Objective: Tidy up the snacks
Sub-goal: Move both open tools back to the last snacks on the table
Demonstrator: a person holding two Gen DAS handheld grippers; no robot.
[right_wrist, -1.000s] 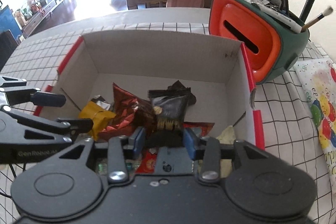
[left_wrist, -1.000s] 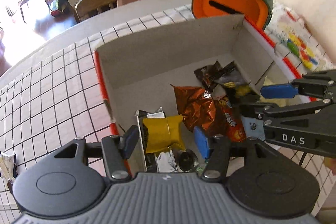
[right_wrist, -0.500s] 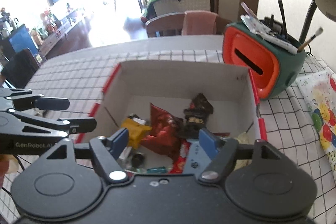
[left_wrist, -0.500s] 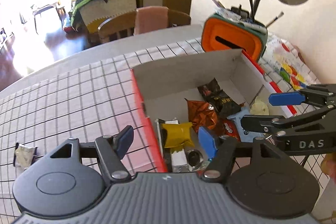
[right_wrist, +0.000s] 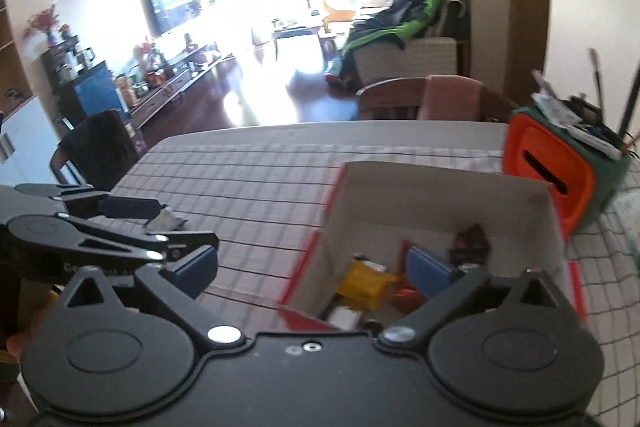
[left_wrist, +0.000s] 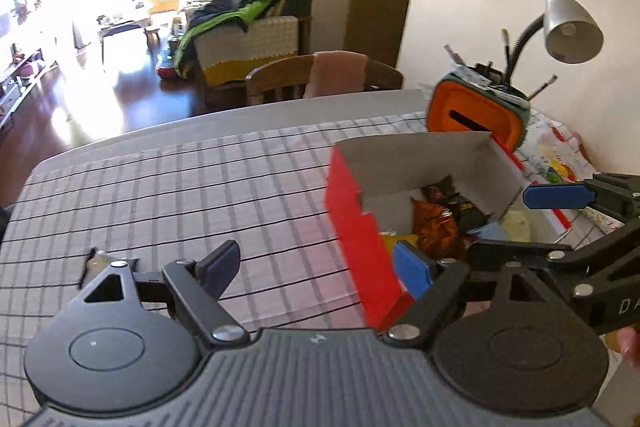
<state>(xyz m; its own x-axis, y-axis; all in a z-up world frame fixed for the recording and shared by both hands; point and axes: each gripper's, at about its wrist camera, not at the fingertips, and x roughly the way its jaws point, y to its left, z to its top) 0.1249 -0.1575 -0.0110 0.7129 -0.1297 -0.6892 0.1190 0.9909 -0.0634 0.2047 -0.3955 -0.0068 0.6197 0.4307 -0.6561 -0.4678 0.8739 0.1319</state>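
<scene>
A red cardboard box [left_wrist: 352,211] with a pale inside stands on the checked tablecloth. It holds a yellow packet [right_wrist: 362,281], an orange-brown packet [left_wrist: 434,227], a black packet [left_wrist: 464,207] and other snacks. My left gripper [left_wrist: 316,267] hangs above the box's left wall, jaws opening, nothing between them. My right gripper [right_wrist: 312,269] hovers over the box's near left corner, jaws opening wide and empty. In the left wrist view the right gripper [left_wrist: 504,223] reaches in over the box from the right. A small crumpled wrapper [left_wrist: 94,261] lies on the cloth left of the box.
An orange and green pen holder [left_wrist: 476,119] with brushes stands behind the box, under a grey desk lamp [left_wrist: 572,27]. Colourful paper [left_wrist: 556,155] lies to the right. A wooden chair [left_wrist: 280,83] with a pink cloth stands at the table's far edge.
The right gripper let go of the black packet, which now lies in the box. Both grippers rose, drew back out of the box and swung left, their jaws widening.
</scene>
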